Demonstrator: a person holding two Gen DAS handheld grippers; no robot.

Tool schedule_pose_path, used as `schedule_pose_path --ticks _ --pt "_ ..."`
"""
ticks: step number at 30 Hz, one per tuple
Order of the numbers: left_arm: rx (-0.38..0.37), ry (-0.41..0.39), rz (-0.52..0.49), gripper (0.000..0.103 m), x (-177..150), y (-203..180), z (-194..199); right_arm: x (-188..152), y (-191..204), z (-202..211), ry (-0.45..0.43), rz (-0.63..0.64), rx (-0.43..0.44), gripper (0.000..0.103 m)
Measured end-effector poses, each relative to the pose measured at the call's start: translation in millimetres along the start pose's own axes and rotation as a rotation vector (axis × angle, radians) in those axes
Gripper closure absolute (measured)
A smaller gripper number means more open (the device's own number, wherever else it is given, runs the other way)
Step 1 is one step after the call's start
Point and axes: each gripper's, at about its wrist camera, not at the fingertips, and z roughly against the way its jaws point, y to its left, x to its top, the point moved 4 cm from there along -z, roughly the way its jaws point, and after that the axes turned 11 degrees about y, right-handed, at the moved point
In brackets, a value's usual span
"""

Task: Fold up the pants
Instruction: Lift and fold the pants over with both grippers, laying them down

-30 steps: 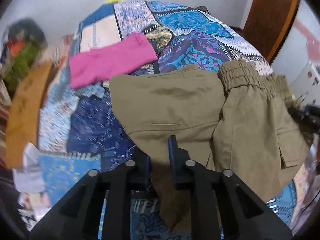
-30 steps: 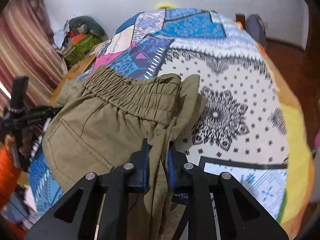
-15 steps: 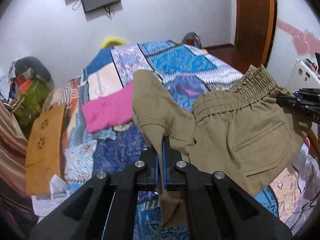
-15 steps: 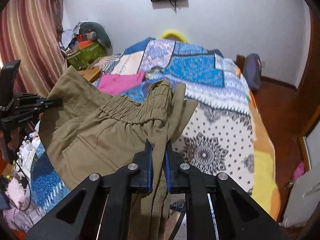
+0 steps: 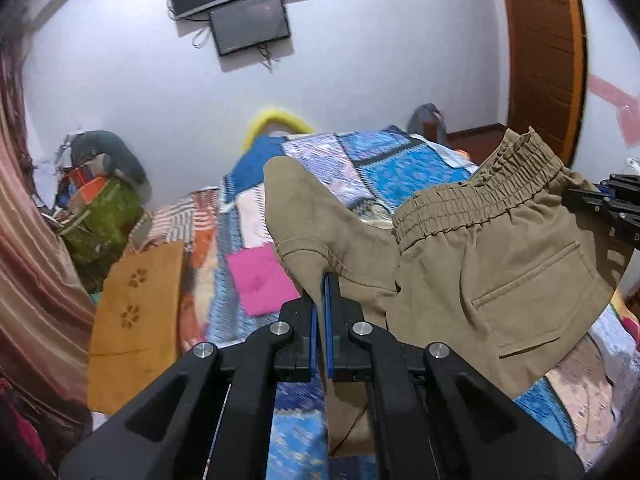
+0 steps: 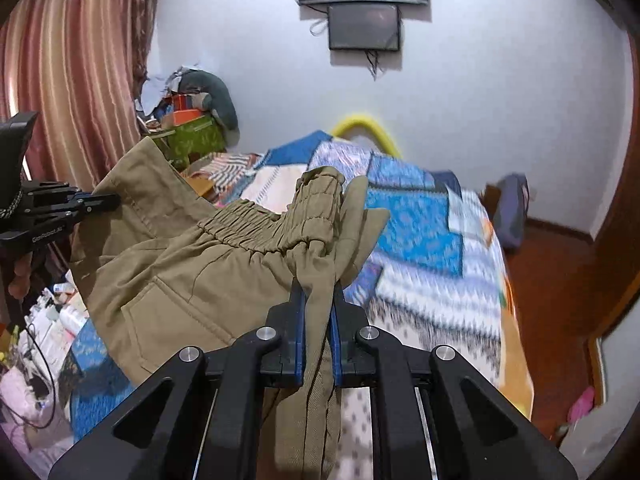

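Observation:
Khaki pants (image 5: 492, 264) with an elastic waistband hang in the air above the bed, held up between both grippers. My left gripper (image 5: 323, 292) is shut on a fold of the pants' fabric at their left side. My right gripper (image 6: 318, 300) is shut on bunched cloth just below the waistband (image 6: 280, 220). The pants (image 6: 172, 264) sag between the two grips, a back pocket facing the left wrist camera. The right gripper also shows in the left wrist view (image 5: 600, 204), and the left gripper in the right wrist view (image 6: 96, 202).
A bed with a blue patchwork cover (image 5: 400, 168) lies below. A pink folded garment (image 5: 260, 280) lies on it. An orange mat (image 5: 136, 320) and a cluttered pile (image 5: 96, 200) stand at the left by a striped curtain (image 6: 72, 60). A wooden door (image 5: 540, 40) is at the right.
Both grippers have lifted the pants off the bed into the air. The views now tilt up toward the wall and screen. The pink garment now lies uncovered below.

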Motion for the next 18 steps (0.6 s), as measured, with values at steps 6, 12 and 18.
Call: schedule_pose_path --ticks 6,12,18 --pt "0.037 -0.015 0.063 0.101 22 46 -24 48 14 -35 -0.029 0.046 0.002 0.094" --pt "0.072 0.001 0.125 0.101 36 94 -70 91 32 -86 -0.042 0.072 0.016 0.094" --pt "0.096 0.038 0.194 0.101 46 135 -134 114 53 -140 -0.051 0.114 -0.013 0.094"
